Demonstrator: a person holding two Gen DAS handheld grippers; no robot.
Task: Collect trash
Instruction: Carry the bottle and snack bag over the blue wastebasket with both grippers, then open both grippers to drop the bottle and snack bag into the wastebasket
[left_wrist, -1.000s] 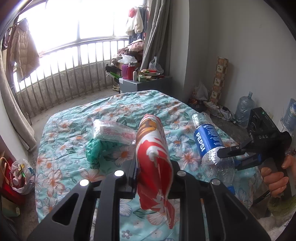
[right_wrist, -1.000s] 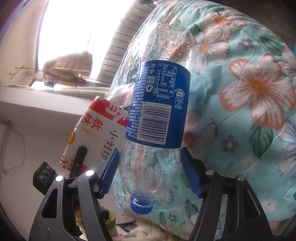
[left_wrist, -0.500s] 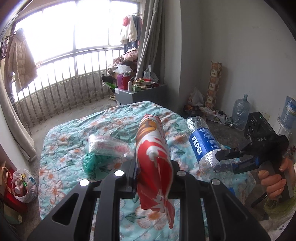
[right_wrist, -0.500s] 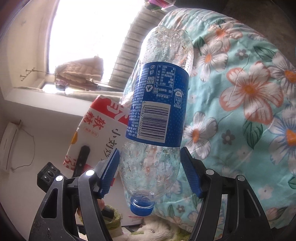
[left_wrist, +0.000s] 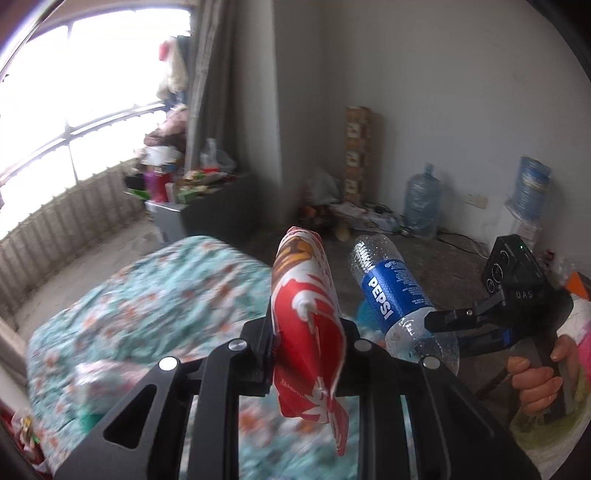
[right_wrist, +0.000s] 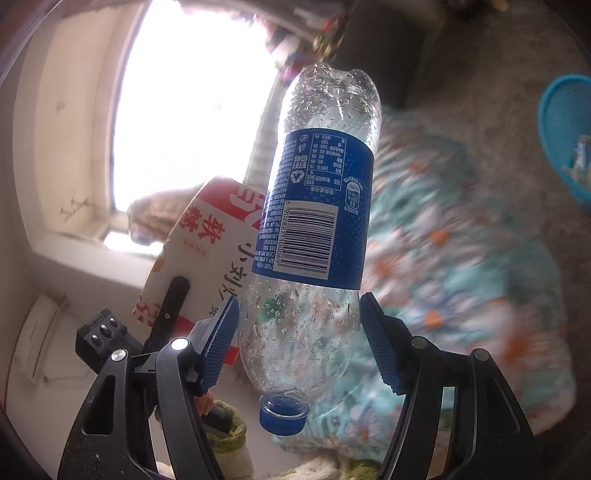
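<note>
My left gripper (left_wrist: 308, 347) is shut on a red and white snack bag (left_wrist: 304, 314), held upright in the air above the bed. My right gripper (right_wrist: 301, 343) is shut on an empty clear Pepsi bottle (right_wrist: 317, 229) with a blue label, cap end down between its blue pads. The bottle (left_wrist: 395, 299) and the right gripper (left_wrist: 454, 325) also show at the right of the left wrist view. The snack bag (right_wrist: 207, 251) shows behind the bottle in the right wrist view. A blue basket (right_wrist: 565, 136) stands on the floor at the right edge.
The bed with a floral teal cover (left_wrist: 147, 295) lies below and left, with a clear wrapper (left_wrist: 99, 373) on it. A grey cabinet (left_wrist: 207, 214) piled with clutter stands by the window. Water jugs (left_wrist: 421, 203) and boxes line the far wall.
Both grippers have swung right and away from the bed with their loads. The view now faces the floor and far wall. The blue basket has come into the right wrist view.
</note>
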